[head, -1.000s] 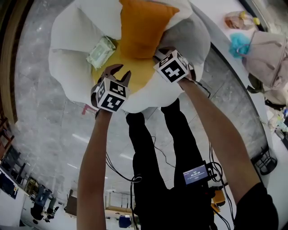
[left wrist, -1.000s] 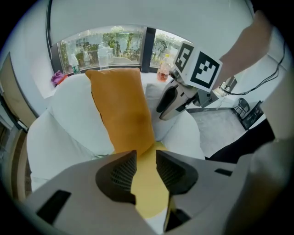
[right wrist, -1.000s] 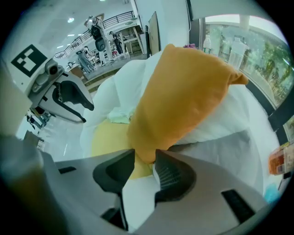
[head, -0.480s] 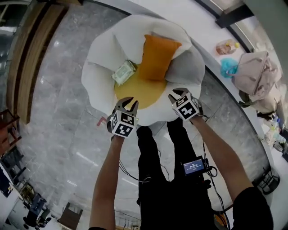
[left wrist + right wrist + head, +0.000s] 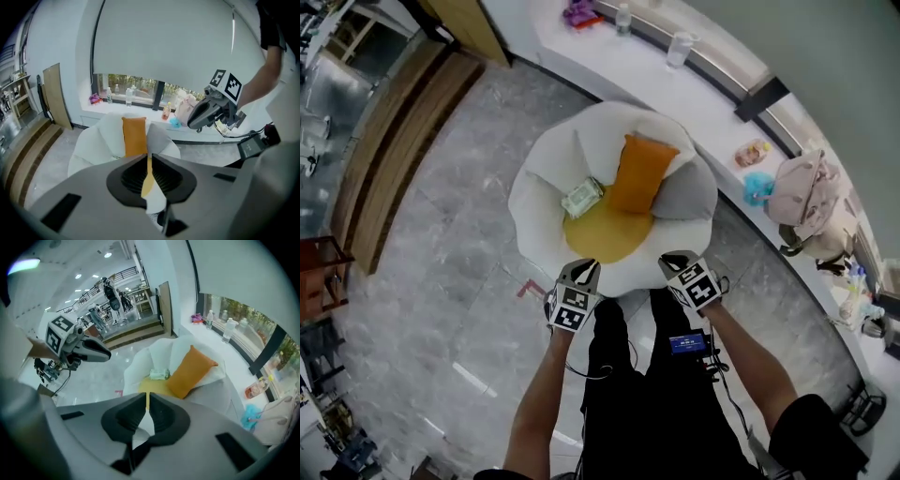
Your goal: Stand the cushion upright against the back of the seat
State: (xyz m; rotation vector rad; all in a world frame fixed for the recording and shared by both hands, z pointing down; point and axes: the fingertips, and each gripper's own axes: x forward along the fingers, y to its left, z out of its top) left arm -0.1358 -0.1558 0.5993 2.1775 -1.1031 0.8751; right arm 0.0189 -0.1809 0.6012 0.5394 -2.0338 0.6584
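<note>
The orange cushion stands upright against the back of the white petal-shaped seat, above its yellow pad. It also shows in the left gripper view as the cushion and in the right gripper view as the cushion. My left gripper and right gripper hang in front of the seat, well clear of it. Both pairs of jaws are closing, down to a thin slit with nothing between them, as seen on the left gripper and the right gripper.
A pale green packet lies on the seat's left side and a grey cushion on its right. Behind runs a white ledge with bottles, a beige bag and a blue item. Wooden steps lie to the left.
Both grippers have drawn up and back from the seat toward the person, and their jaws have come together. The cushion has stayed upright against the seat back.
</note>
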